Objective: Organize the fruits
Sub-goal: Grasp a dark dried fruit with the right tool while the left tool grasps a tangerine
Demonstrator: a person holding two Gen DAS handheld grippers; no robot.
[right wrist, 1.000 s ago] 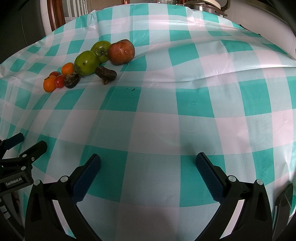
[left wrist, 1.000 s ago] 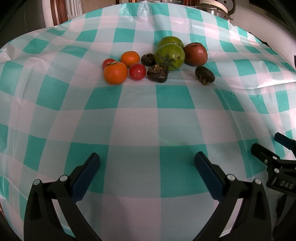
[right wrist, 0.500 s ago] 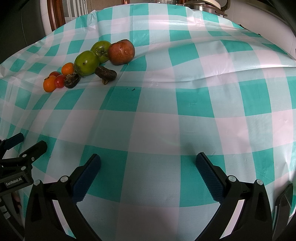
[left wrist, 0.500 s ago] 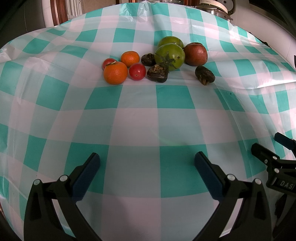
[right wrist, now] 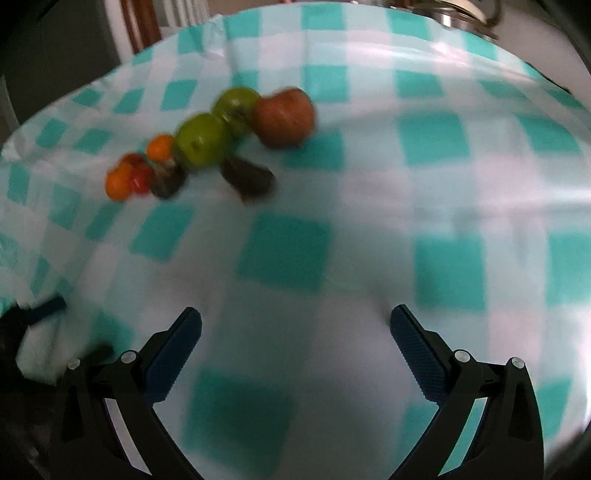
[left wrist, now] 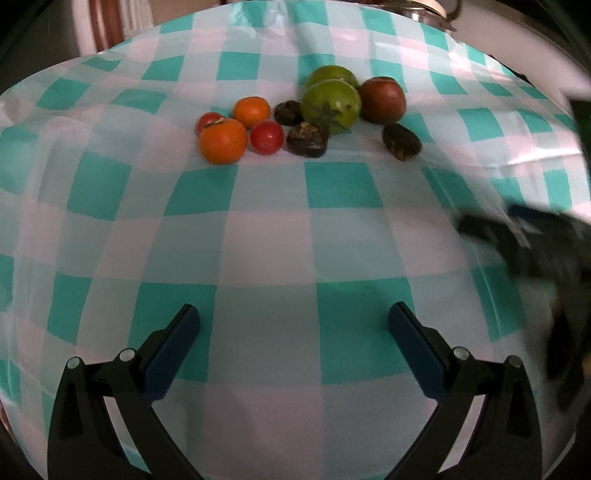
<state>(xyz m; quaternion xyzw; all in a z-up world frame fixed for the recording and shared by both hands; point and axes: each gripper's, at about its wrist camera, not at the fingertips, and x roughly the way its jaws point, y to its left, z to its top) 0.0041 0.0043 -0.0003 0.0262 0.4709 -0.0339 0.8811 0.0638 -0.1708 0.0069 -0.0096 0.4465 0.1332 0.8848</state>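
A cluster of fruit lies on the teal-and-white checked tablecloth [left wrist: 269, 243]: two oranges [left wrist: 222, 140], two small red tomatoes [left wrist: 267, 137], two green tomatoes [left wrist: 331, 103], a reddish-brown fruit [left wrist: 383, 99] and three dark shrivelled fruits [left wrist: 307, 139]. My left gripper [left wrist: 293, 328] is open and empty, well short of the fruit. My right gripper [right wrist: 295, 332] is open and empty; its view is blurred, with the fruit at upper left, the reddish-brown fruit [right wrist: 285, 117] nearest. The right gripper also shows blurred at the right of the left wrist view [left wrist: 524, 236].
A metal pot [left wrist: 421, 9] stands at the table's far edge. The cloth is wrinkled around the fruit. A wooden chair back [right wrist: 142, 22] stands beyond the table at far left. The left gripper [right wrist: 33, 317] shows at the lower left of the right wrist view.
My right gripper has moved forward and up towards the fruit, blurring its view. My left gripper has barely moved. Both stay open.
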